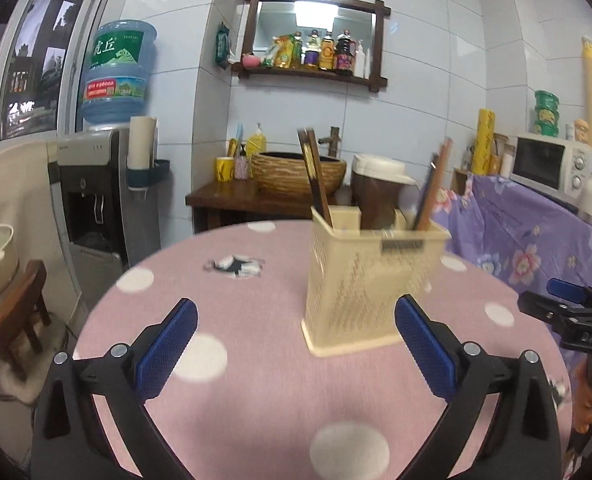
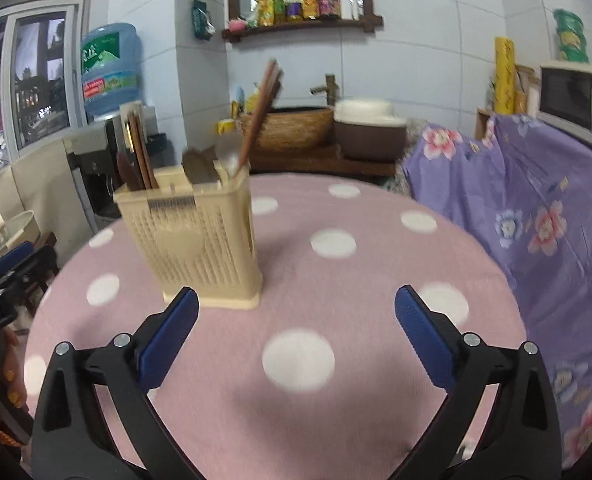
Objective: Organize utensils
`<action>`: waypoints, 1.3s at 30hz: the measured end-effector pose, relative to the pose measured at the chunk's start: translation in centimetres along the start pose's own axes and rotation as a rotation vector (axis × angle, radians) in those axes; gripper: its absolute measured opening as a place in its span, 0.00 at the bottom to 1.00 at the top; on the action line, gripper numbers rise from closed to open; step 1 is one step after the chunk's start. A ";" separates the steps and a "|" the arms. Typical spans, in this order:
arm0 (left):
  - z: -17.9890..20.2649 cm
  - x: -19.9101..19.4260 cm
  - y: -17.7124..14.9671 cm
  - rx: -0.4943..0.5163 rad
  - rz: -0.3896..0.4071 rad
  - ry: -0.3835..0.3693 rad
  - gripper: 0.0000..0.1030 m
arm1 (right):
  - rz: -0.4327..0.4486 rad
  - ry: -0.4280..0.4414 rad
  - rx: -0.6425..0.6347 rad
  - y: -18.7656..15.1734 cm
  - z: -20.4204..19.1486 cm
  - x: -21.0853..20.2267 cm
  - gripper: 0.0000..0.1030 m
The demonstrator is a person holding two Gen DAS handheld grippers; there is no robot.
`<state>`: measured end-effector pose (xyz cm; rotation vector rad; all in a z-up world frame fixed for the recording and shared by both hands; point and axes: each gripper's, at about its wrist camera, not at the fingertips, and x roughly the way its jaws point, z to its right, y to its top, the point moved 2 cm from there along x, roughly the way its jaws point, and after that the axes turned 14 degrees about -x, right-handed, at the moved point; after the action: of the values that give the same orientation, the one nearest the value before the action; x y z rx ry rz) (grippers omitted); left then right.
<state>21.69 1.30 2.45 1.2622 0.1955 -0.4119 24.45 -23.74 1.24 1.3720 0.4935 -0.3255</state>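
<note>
Left gripper hangs spread wide and empty over the table, its blue pads short of the caddy; the right pad sits just beside the caddy's near lower corner. Taking the caddy as the landmark: it stands upright on the pink dotted cloth, cream and perforated, split into compartments. In its left compartment stand dark chopsticks, a brown spoon-like piece shows in the middle one, and more chopsticks lean out of the right one. No loose utensil shows on the cloth around the caddy, so the sorting looks close to finished, though parts of the table lie outside both views.

Right gripper is likewise spread and holds nothing, low over the cloth to the caddy's right, its left pad just beside the caddy's base.

The main risk, as I judge it, is the caddy itself: it is tall on a narrow foot, and both grippers sit close to its bottom edge. A careless sweep by either pad could push the foot, tip the caddy and spill the chopsticks. The right-hand chopsticks already lean outward and could be caught by an arm passing above. The soft cloth may also drag under a sliding pad and shift the caddy. Both views are blurred, so exact gaps cannot be told.
</note>
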 end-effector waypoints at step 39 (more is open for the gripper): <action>1.4 -18.4 -9.7 -0.029 0.143 0.027 0.95 | 0.270 0.071 -0.083 -10.8 -9.9 -19.4 0.94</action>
<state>0.90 1.19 0.98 1.2456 0.1330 -0.2683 1.10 -17.14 0.85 1.3536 0.3702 -0.0359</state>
